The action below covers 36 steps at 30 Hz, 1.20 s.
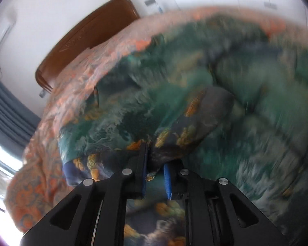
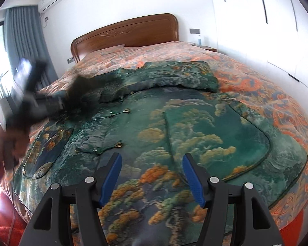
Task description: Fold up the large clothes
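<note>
Robe (image 2: pixel 195 127) lies flat on bed (image 2: pixel 267 86). L gripper (image 1: pixel 156 164) pinching its cuff; R gripper (image 2: pixel 152 176) spread above hem, empty. Fabric prob. soft, slippery, fairly light: grab at edges/corners.

Large green garment (image 2: pixel 174 127) with gold-orange cloud and pine print, spread flat across the bed. One sleeve (image 2: pixel 174 75) lies folded across its top; the other sleeve (image 1: pixel 174 123) is lifted and bunched.
</note>
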Motion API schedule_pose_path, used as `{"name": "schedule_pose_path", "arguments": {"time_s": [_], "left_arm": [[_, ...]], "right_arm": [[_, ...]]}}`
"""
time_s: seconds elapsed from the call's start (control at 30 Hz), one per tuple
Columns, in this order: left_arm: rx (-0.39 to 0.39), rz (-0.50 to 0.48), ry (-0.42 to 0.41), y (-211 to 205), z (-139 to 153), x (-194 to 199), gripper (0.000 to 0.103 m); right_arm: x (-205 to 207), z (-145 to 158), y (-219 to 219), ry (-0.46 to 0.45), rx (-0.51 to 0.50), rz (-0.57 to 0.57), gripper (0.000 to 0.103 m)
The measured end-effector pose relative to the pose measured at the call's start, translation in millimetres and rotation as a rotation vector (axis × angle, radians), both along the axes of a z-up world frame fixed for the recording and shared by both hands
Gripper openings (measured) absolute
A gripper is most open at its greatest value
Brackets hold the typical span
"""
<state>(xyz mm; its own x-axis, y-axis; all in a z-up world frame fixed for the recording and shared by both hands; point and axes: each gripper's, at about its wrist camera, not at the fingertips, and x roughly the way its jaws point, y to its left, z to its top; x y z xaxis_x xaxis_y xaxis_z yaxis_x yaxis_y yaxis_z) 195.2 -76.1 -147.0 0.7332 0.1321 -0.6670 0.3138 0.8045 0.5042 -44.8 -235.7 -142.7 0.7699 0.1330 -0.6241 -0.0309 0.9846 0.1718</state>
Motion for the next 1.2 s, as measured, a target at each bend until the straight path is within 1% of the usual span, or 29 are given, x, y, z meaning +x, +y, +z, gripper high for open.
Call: {"name": "schedule_pose_path", "arguments": {"time_s": [0.03,0.07,0.1,0.13,0.17,0.2,0.27,0.33,0.37,0.47,0.53,0.57,0.63,0.67,0.7,0.77,0.8,0.9,1.0,1.03,1.07,1.1,1.13,1.2], "left_arm": [[0.019,0.003,-0.01,-1.3,-3.9,-7.6,0.036],[0.022,0.0,-0.024,-2.1,-3.2,-16.4,0.065],[0.02,-0.003,-0.052,-2.0,-0.8,-26.3,0.085],[0.008,-0.016,-0.091,0.1,3.2,-42.0,0.091],[-0.005,-0.032,-0.099,6.4,6.8,-54.5,0.095],[-0.018,-0.043,-0.094,9.6,9.5,-65.0,0.095],[-0.032,-0.031,-0.096,18.9,13.0,-84.4,0.095],[-0.07,0.023,-0.101,34.8,15.2,-103.2,0.095],[-0.089,0.048,-0.101,41.2,14.0,-105.2,0.096],[-0.168,0.174,-0.097,71.9,10.0,-111.8,0.097],[-0.221,0.251,-0.096,90.2,8.9,-114.5,0.097],[-0.244,0.272,-0.091,94.2,7.8,-117.9,0.097],[-0.312,0.318,-0.079,109.4,8.0,-118.2,0.097],[-0.326,0.327,-0.08,112.3,7.1,-118.0,0.097],[-0.338,0.338,-0.085,115.9,6.9,-119.2,0.097],[-0.347,0.351,-0.092,120.4,4.8,-121.0,0.097],[-0.354,0.356,-0.089,122.0,2.4,-121.3,0.097],[-0.374,0.364,-0.069,124.1,-4.2,-120.5,0.097],[-0.394,0.37,-0.063,126.3,-6.6,-120.4,0.097],[-0.399,0.371,-0.064,126.6,-6.0,-120.9,0.097],[-0.4,0.372,-0.066,127.7,-4.8,-124.0,0.097],[-0.401,0.373,-0.068,127.8,-4.7,-124.4,0.097],[-0.403,0.374,-0.07,128.1,-4.7,-125.0,0.097],[-0.407,0.374,-0.071,128.3,-5.2,-125.9,0.097]], "right_arm": [[-0.1,-0.5,-2.0,0.002,0.004,-0.006,0.063],[0.0,-1.0,-4.5,0.004,0.009,-0.014,0.063],[-0.2,-1.1,-5.8,0.002,0.011,-0.019,0.063],[-0.4,-1.3,-6.3,0.0,0.011,-0.022,0.063],[-0.2,-1.2,-6.4,-0.002,0.009,-0.024,0.063],[0.0,-0.6,-6.1,-0.005,0.006,-0.024,0.063],[0.0,1.0,-4.7,-0.012,-0.001,-0.019,0.063],[2.7,5.2,-1.1,-0.012,0.002,-0.001,0.063],[7.0,9.0,1.6,-0.008,0.021,0.022,0.063],[25.4,24.4,11.6,0.007,0.111,0.091,0.063],[46.7,34.2,21.1,0.05,0.228,0.162,0.063],[57.3,35.0,24.6,0.084,0.299,0.191,0.063],[85.7,28.2,30.1,0.182,0.497,0.225,0.063],[98.0,20.9,33.7,0.234,0.573,0.238,0.063],[114.7,9.0,39.9,0.315,0.655,0.239,0.063],[131.8,-7.1,53.5,0.399,0.749,0.228,0.063],[140.5,-14.1,59.5,0.418,0.772,0.217,0.063],[161.1,-28.9,72.6,0.438,0.775,0.154,0.063],[182.3,-49.9,83.9,0.495,0.812,0.082,0.061],[185.7,-54.0,85.8,0.501,0.816,0.058,0.051],[188.9,-55.0,87.5,0.498,0.8,0.04,0.036],[192.3,-50.7,92.8,0.483,0.738,0.037,0.029],[193.9,-44.7,97.7,0.46,0.683,0.049,0.019],[196.3,-18.5,110.4,0.382,0.539,0.103,0.017]]}}
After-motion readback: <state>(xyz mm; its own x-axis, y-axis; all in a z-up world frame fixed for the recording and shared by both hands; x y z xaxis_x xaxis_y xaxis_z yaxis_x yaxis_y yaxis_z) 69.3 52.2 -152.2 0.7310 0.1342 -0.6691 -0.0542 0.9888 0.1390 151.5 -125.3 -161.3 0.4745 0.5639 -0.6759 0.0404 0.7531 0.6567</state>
